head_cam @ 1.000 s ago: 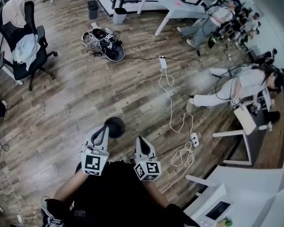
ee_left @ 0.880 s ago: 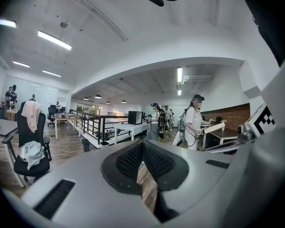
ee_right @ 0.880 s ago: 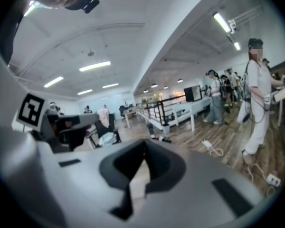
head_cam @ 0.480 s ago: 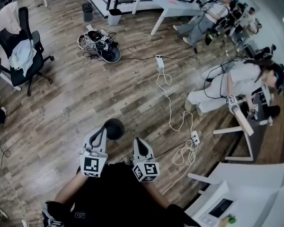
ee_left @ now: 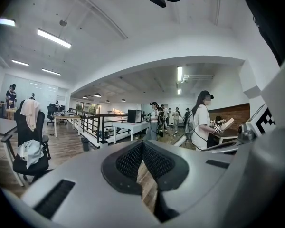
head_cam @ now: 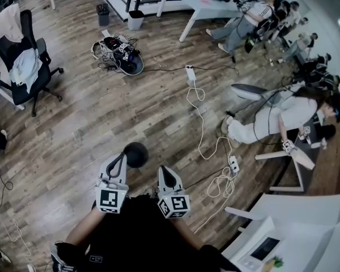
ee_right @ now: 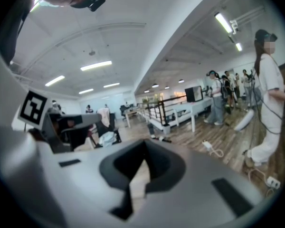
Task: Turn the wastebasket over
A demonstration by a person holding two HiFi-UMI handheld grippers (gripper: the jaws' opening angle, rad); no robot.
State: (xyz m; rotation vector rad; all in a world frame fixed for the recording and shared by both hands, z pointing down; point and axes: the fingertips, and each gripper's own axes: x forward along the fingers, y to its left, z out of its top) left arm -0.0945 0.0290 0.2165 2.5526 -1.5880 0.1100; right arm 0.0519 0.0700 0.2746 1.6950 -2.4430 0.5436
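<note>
my left gripper (head_cam: pixel 123 157) closed, holding nothing | my right gripper (head_cam: pixel 164 170) likewise | black round bin (head_cam: pixel 137 153) on floor by left tip | probably light, stiff plastic; I'd pinch its rim

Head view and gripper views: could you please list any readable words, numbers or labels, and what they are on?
No readable text in any view.
Marker cubes on the left gripper and right gripper: square patterns only, no letters.
Dark screen at the head view's lower right: too small to read.
</note>
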